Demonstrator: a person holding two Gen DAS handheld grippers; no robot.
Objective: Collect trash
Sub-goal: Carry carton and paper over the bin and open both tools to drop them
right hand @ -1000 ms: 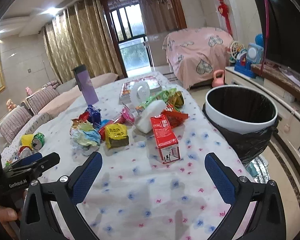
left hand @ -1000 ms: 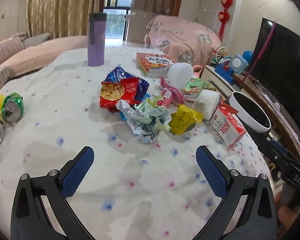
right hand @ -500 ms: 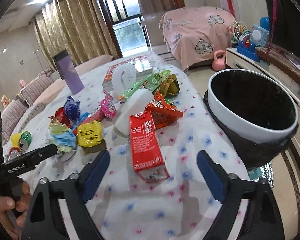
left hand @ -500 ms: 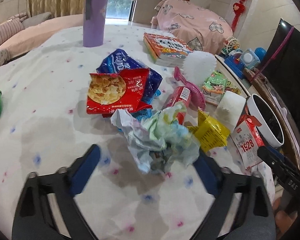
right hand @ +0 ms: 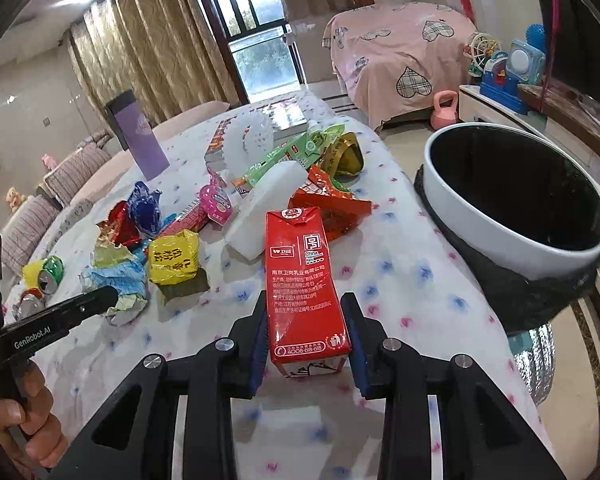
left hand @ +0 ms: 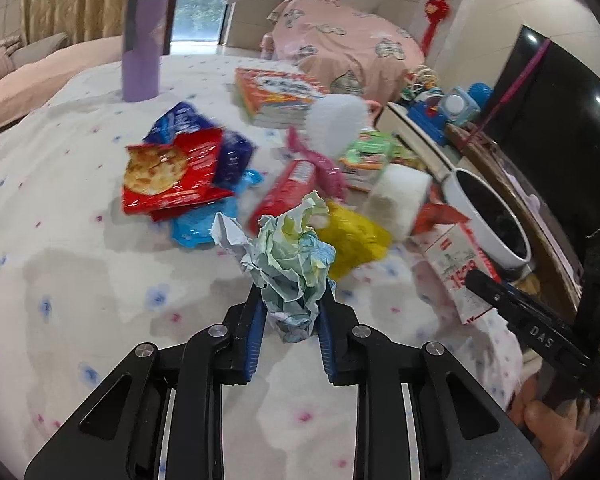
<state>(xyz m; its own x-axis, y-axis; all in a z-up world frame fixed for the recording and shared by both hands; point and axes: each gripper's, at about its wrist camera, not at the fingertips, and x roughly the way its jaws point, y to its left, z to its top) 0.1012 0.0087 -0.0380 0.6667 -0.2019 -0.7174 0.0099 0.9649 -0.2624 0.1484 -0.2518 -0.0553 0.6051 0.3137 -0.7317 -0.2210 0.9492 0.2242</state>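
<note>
We are at the picking step, with both pieces taken at once. Our left hand-held gripper [left hand: 289, 316] is clamped on the crumpled paper ball [left hand: 288, 256], just above the counter [left hand: 80, 280]. Our right hand-held gripper [right hand: 307, 330] has its fingers closed against both sides of the red milk carton [right hand: 302, 280], which seems to lie on the cloth. Next, we judge, both must be lifted and carried to the trash bin [right hand: 480, 224] beside the counter's right edge, then released over its opening.

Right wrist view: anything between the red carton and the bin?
Nothing: only bare tablecloth separates the red carton from the bin, shown in the right wrist view.
</note>
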